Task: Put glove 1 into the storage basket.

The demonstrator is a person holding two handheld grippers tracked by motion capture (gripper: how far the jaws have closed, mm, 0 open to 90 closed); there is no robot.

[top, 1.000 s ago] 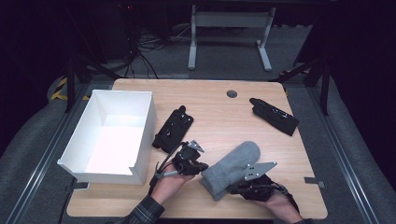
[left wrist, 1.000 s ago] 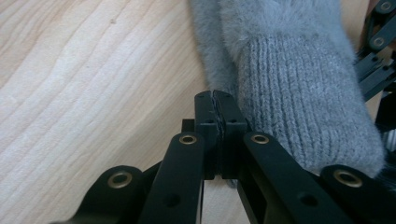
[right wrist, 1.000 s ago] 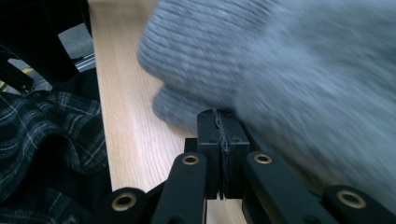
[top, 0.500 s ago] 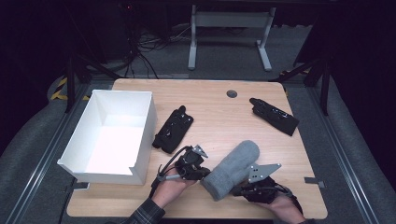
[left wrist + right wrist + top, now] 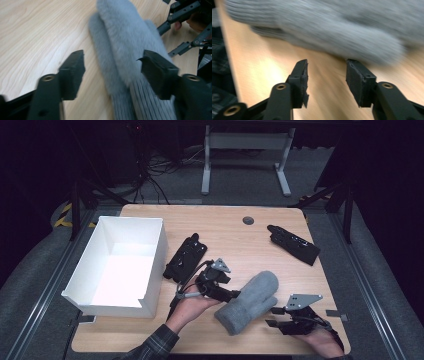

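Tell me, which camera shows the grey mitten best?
The high view: the whole grey mitten lies on the table, thumb included. The left gripper view gives its cuff and fur close up; the right gripper view gives a blurred side.

White box (image 5: 117, 265) left — two black holders (image 5: 185, 258) (image 5: 293, 244) on the table (image 5: 235, 236).

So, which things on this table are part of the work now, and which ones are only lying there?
In the work:
- grey mitten, flat on the table
- left gripper, jaws just opened, off the mitten
- right gripper, jaws just opened, nothing between them

Lying about:
- white box
- black holder beside the box
- black holder at far right
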